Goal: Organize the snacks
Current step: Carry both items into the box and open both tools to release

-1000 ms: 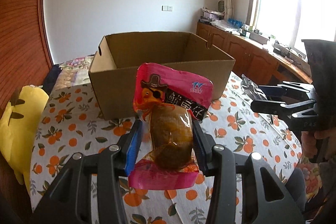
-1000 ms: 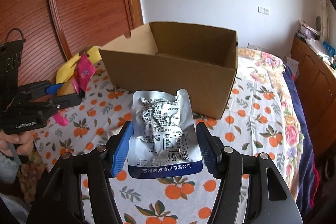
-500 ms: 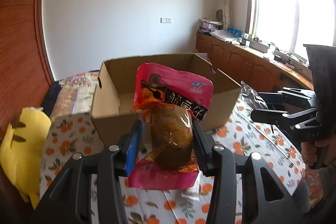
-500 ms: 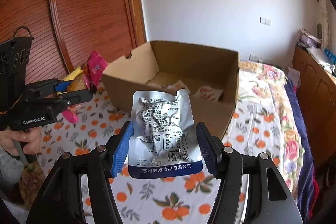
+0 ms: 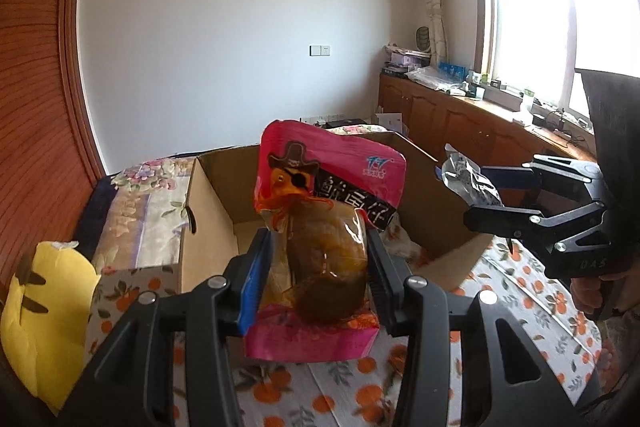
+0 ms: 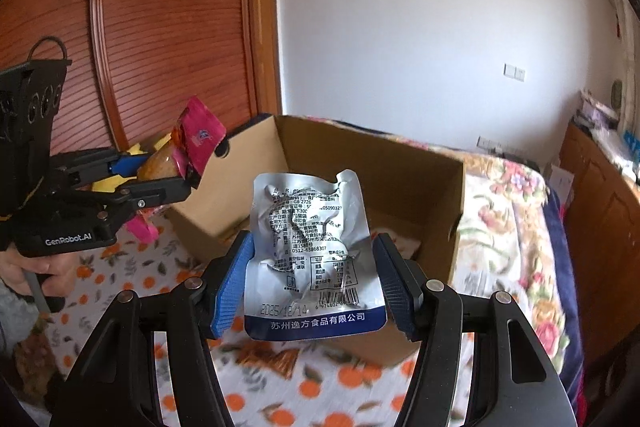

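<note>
The left gripper (image 5: pixel 318 279) has its jaws squeezed on a pink plastic snack bag with a pirate fish picture (image 5: pixel 320 227). The jaws press the fat brown lump in the middle, and that looks like the best place to hold it, because the flat pink ends are thin and floppy. The bag looks light and squishy, and its shiny skin may be slippery.

The right gripper (image 6: pixel 316 279) has its jaws squeezed on a crinkly silver foil snack pouch with a blue bottom strip (image 6: pixel 312 255), one jaw on each side edge. The pouch looks light, and it bends easily.

Both snacks are up in the air, just in front of the open brown cardboard box (image 6: pixel 384 167) at 12 o'clock. The box sits on a bed with an orange-fruit sheet (image 5: pixel 540 315). A few small packs seem to lie inside.
</note>
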Demonstrator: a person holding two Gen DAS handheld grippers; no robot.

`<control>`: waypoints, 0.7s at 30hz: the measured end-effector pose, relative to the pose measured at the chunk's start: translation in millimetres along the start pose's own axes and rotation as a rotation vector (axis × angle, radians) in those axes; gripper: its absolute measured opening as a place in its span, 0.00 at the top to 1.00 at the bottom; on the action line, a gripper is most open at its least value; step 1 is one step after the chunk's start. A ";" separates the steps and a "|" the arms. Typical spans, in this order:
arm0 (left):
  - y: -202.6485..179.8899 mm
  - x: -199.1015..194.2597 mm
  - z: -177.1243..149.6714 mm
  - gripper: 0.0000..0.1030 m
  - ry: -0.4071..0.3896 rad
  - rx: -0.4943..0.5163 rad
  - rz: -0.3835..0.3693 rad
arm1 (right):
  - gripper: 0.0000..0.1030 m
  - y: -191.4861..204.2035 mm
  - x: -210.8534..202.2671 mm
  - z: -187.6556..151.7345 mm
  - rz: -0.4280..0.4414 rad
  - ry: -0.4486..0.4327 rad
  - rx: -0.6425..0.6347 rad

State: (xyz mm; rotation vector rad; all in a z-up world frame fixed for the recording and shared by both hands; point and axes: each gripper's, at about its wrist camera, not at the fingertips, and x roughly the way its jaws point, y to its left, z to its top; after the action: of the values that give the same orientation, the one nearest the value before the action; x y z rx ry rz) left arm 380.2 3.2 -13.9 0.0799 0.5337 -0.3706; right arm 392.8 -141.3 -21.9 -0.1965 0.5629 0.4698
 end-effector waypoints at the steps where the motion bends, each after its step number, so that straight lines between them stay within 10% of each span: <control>1: 1.6 4.4 1.3 0.56 0.004 0.001 0.003 | 0.39 -1.3 4.8 2.3 -0.001 -0.001 -0.004; 21: 15.3 65.7 -4.6 0.55 0.076 -0.022 0.017 | 0.39 -18.2 71.2 -11.3 -0.015 0.008 0.035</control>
State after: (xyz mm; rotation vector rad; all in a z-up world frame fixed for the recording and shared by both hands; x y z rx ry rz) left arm 435.8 -3.0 -51.8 0.0770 0.6120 -0.3459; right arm 449.2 -134.1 -69.7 -0.1687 0.5769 0.4447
